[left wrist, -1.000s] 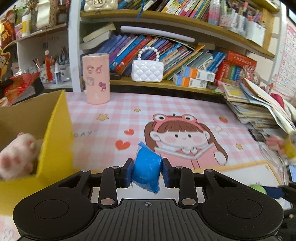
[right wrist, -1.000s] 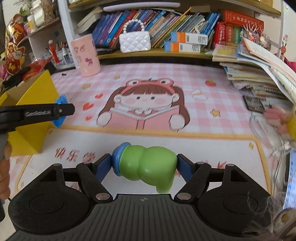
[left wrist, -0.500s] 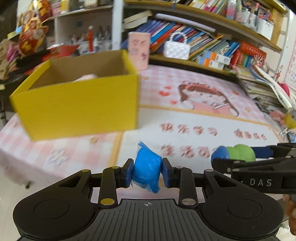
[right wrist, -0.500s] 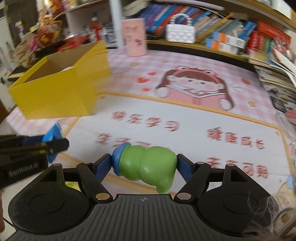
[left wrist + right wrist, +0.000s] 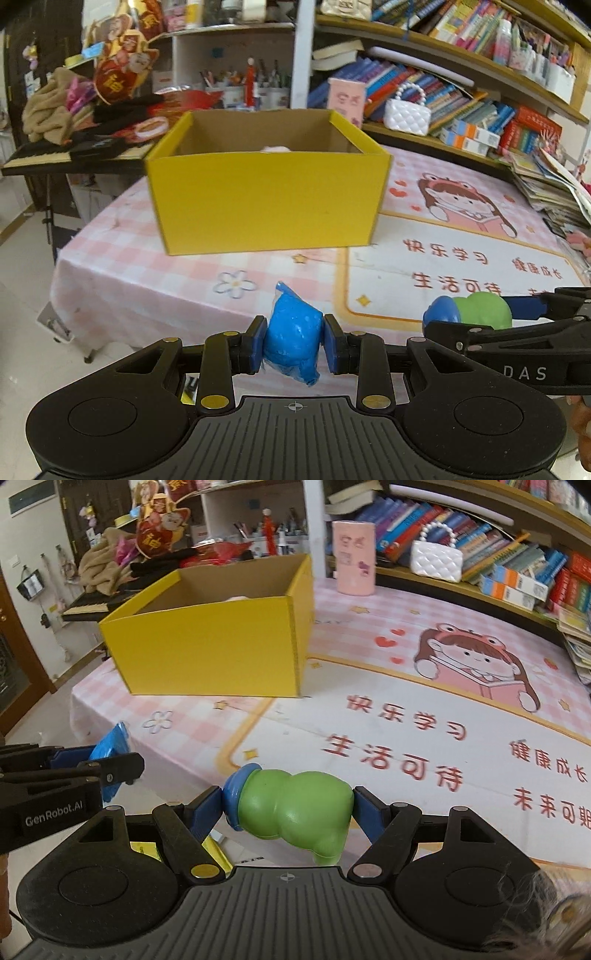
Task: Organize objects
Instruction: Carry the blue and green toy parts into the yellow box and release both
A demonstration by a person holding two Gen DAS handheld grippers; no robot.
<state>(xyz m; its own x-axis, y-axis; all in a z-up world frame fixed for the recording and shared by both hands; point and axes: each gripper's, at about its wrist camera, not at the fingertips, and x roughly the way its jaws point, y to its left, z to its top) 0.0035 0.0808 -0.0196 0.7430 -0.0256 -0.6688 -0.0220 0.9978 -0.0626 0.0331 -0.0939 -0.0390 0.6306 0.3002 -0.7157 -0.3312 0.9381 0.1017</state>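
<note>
Landmark: I'm going off the yellow box [image 5: 266, 199], open top, sitting on the pink checked tablecloth [image 5: 147, 280].

Left gripper [image 5: 294, 349]: my left claw is pinched narrow on the blue wrapped lump [image 5: 293, 341], 1 blue pad pressing each side. From here it sits on the near side of the box, well apart from it, out past the table's near edge.

Blue wrapped lump, other view: in the right wrist camera I see it [image 5: 110, 744] as a crinkly blue packet poking up from the left gripper [image 5: 110, 764], near-left of the box.

Right gripper [image 5: 288, 808]: this claw is about half spread and clamped on the green squishy toy [image 5: 295, 810]. The toy lies sideways between the pads, its blue cap [image 5: 233, 799] against the left pad and the fat end against the right pad.

Green squishy toy, other view: the left wrist camera shows it [image 5: 480, 310] near-right of the box, held off the cloth, with the right gripper [image 5: 476, 314] coming in from the right edge.

Inside the box: 1 pale pink thing [image 5: 275, 148] just peeks over the front wall. Can't tell what it is from this angle.

Behind the box: a pink cylinder [image 5: 354, 557] stands upright past its far right corner, and a white quilted purse [image 5: 436, 559] sits on the shelf further right.

Cloth print: cartoon girl reading [image 5: 476, 664], to the right of the box.
</note>
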